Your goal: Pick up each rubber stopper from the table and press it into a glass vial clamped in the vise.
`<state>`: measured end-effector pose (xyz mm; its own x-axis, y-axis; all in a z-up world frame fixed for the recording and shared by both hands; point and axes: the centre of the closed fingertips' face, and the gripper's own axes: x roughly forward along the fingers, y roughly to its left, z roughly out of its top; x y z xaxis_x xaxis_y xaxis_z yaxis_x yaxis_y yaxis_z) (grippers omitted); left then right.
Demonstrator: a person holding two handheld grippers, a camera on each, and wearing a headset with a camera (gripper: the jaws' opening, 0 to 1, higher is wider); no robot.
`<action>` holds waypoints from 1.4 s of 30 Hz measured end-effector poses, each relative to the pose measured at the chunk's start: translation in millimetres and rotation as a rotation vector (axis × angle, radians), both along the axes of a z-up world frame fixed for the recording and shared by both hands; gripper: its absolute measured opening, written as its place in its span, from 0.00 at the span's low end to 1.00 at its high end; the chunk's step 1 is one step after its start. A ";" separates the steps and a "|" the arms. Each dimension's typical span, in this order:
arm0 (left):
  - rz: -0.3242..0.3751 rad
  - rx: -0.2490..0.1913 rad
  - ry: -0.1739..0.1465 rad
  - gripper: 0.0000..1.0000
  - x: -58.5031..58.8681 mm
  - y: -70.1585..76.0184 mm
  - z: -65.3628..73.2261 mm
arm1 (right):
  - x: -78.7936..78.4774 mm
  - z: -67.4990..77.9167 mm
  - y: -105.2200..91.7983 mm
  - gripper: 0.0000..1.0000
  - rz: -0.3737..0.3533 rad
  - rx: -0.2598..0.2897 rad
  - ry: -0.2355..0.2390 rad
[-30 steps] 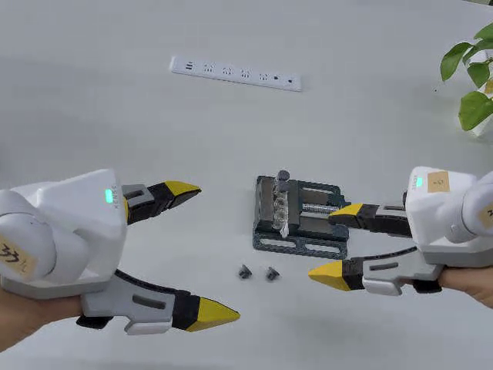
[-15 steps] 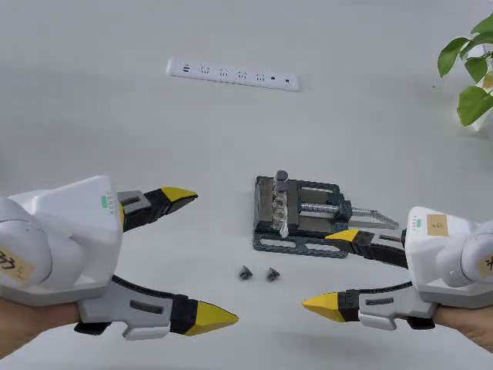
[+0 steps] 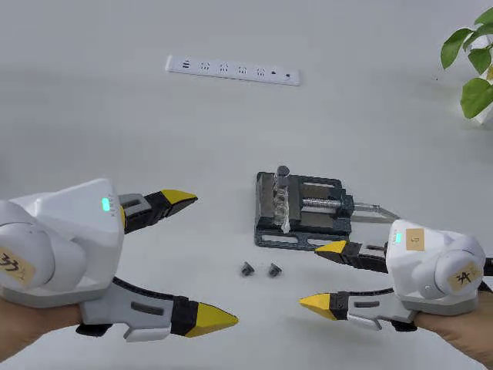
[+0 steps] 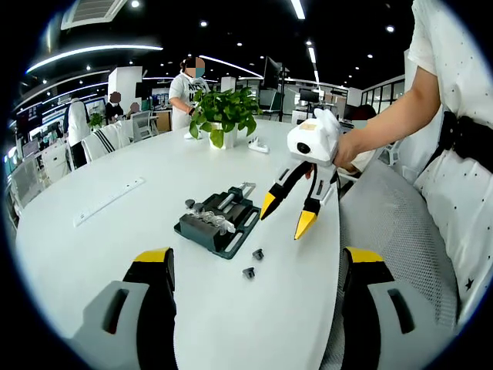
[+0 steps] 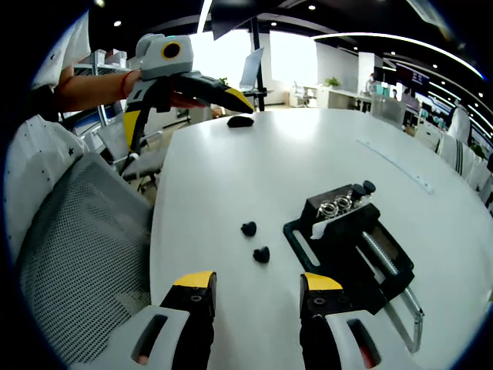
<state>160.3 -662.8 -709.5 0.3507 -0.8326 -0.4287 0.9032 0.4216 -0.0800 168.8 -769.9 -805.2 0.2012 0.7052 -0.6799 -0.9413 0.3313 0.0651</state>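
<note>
Two small dark rubber stoppers (image 3: 246,268) (image 3: 274,269) lie on the white table just in front of the dark vise (image 3: 308,227). The vise clamps a row of clear glass vials (image 3: 283,202); a dark stopper (image 3: 283,171) sits on the far one. My left gripper (image 3: 204,258) hovers open and empty at the left, well apart from the stoppers. At the right, my right gripper (image 3: 320,274) is open and empty, its tips just right of the stoppers. The right gripper view shows both stoppers (image 5: 248,228) (image 5: 262,253) ahead of its jaws, beside the vise (image 5: 354,231).
A white power strip (image 3: 233,70) lies at the far side of the table. A green plant (image 3: 470,69) stands at the far right. The vise handle (image 3: 377,210) sticks out to the right. A mesh chair (image 5: 77,254) stands by the table's edge.
My right gripper has drawn back toward the near edge, off the vise, and its jaws stand a little closer together. The left gripper has barely moved.
</note>
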 end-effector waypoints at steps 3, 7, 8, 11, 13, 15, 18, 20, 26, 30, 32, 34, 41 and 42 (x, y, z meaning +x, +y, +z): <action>-0.002 0.010 0.007 0.89 -1.6 1.2 -4.4 | 2.7 -2.8 5.4 0.34 0.009 -0.003 -0.011; -0.003 0.010 0.012 0.89 -2.2 1.1 -5.2 | 5.7 -5.5 11.7 0.29 0.018 -0.007 -0.017; -0.002 0.009 0.012 0.89 -1.9 0.9 -5.2 | 7.1 -6.3 13.4 0.28 0.021 -0.004 -0.020; -0.004 0.009 0.014 0.89 -1.4 0.3 -5.7 | 9.9 -9.7 16.5 0.22 0.027 -0.007 -0.020; -0.004 0.005 0.016 0.89 -0.9 -0.4 -5.6 | 11.2 -10.8 19.1 0.19 0.034 -0.009 -0.024; -0.004 0.005 0.017 0.89 -0.3 -0.4 -5.9 | 12.1 -11.9 20.8 0.15 0.043 -0.010 -0.027; -0.002 0.004 0.020 0.89 0.7 -0.4 -6.5 | 12.9 -15.3 24.1 0.10 0.062 -0.022 -0.032; -0.002 0.006 0.020 0.88 1.0 -0.2 -7.3 | 12.7 -17.9 25.1 0.09 0.074 -0.031 -0.031; -0.001 0.005 0.026 0.88 1.7 0.1 -9.3 | 11.8 -23.7 28.1 0.05 0.115 -0.064 -0.045; 0.001 0.004 0.029 0.87 2.1 -0.3 -9.9 | 11.6 -24.1 30.1 0.03 0.124 -0.066 -0.048; 0.001 0.002 0.030 0.87 2.2 -0.8 -9.8 | 12.1 -25.2 30.6 0.02 0.129 -0.068 -0.050; 0.000 0.002 0.031 0.87 1.9 -1.1 -10.2 | 12.4 -27.8 29.7 0.01 0.137 -0.076 -0.053; 0.002 -0.001 0.033 0.87 2.7 -1.6 -10.3 | 12.4 -30.7 28.4 0.00 0.145 -0.088 -0.058; 0.003 -0.003 0.033 0.87 2.8 -1.7 -10.3 | 12.5 -30.8 28.3 0.00 0.147 -0.089 -0.060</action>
<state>163.1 -664.5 -719.8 0.3386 -0.8328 -0.4379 0.8989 0.4238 -0.1110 181.3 -741.6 -836.0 0.1425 0.6678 -0.7306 -0.9812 0.1922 -0.0157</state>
